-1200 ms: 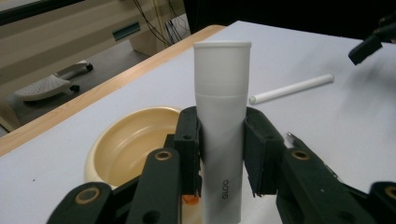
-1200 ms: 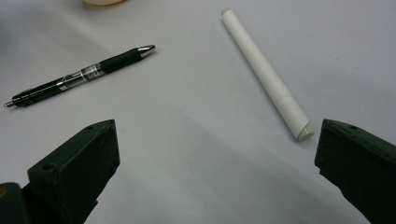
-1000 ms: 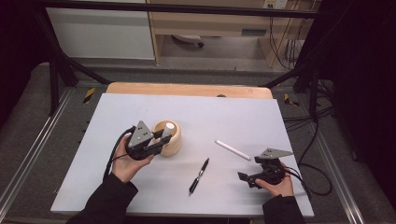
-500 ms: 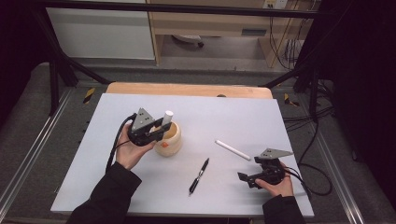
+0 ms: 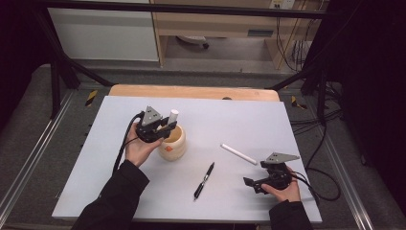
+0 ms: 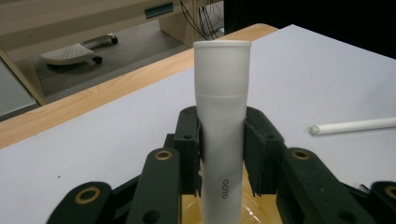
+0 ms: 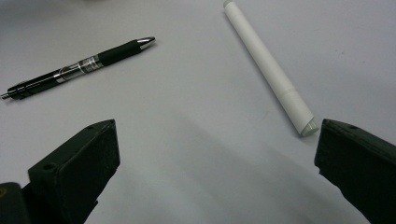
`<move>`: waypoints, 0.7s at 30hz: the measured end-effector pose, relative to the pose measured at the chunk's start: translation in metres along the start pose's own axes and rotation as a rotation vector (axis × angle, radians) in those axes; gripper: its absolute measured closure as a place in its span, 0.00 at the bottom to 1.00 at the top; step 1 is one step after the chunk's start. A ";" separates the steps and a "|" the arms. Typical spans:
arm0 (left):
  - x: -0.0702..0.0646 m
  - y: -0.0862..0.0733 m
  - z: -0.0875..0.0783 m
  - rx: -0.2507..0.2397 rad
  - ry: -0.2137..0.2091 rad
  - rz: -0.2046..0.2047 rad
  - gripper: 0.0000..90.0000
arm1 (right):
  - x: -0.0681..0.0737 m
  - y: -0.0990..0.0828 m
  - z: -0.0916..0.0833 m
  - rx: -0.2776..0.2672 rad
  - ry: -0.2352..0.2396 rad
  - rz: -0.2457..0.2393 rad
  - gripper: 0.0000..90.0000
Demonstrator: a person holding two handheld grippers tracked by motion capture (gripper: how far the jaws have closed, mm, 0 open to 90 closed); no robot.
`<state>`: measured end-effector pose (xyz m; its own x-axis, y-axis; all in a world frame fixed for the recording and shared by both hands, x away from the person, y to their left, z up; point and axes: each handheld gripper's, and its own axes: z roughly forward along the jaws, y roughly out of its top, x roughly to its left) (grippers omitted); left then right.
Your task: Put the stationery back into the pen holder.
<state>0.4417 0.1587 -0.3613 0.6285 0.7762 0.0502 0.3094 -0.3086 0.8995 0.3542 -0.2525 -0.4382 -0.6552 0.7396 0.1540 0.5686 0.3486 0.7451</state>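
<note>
The left hand-held gripper (image 5: pixel 165 128) sits over a yellowish wooden cup (image 5: pixel 173 143) on the left half of the white table (image 5: pixel 95 191). Its jaws are clamped on a white tube (image 6: pixel 222 126), which stands upright between the pads with its flat top well above them. In the left gripper view the lower end of the tube dips into the cup's yellow mouth (image 6: pixel 261 210), and small grey lettering runs along the tube near its base. From the high view the tube's top (image 5: pixel 173 114) pokes up just behind the gripper's grey three-cornered plate, and the person's left hand (image 5: pixel 139 148) wraps the gripper from below, a black cable trailing toward the sleeve.

The right hand-held gripper (image 5: pixel 253 184) rests low near the table's front right corner, held in the person's right hand (image 5: pixel 282 189). Its jaws are spread wide with nothing between them; the right gripper view shows bare table between the two black jaws.

A black pen (image 5: pixel 204 180) lies on the table between the two hands, its silver tip (image 7: pixel 145 41) pointing away from the person. A white marker (image 5: pixel 238 154) lies slantwise to the right of the cup, apart from the pen, with one end (image 7: pixel 306 126) close to the right gripper's jaw but not touching it.
</note>
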 end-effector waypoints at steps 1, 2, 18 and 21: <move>0.001 -0.001 0.001 0.005 0.003 -0.003 0.76 | 0.001 0.000 0.000 0.001 0.002 0.006 0.01; 0.002 -0.003 0.002 0.013 0.003 -0.003 0.76 | 0.000 0.000 0.000 0.000 0.001 0.003 0.01; -0.001 -0.027 0.012 0.083 -0.002 -0.014 0.76 | 0.001 -0.001 0.002 0.011 0.003 0.001 0.01; -0.001 -0.030 0.013 0.098 -0.001 -0.018 0.76 | 0.001 -0.001 0.002 0.011 0.002 -0.001 0.01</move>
<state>0.4414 0.1601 -0.3938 0.6228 0.7816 0.0345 0.3889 -0.3475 0.8532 0.3544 -0.2511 -0.4397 -0.6566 0.7383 0.1544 0.5734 0.3555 0.7381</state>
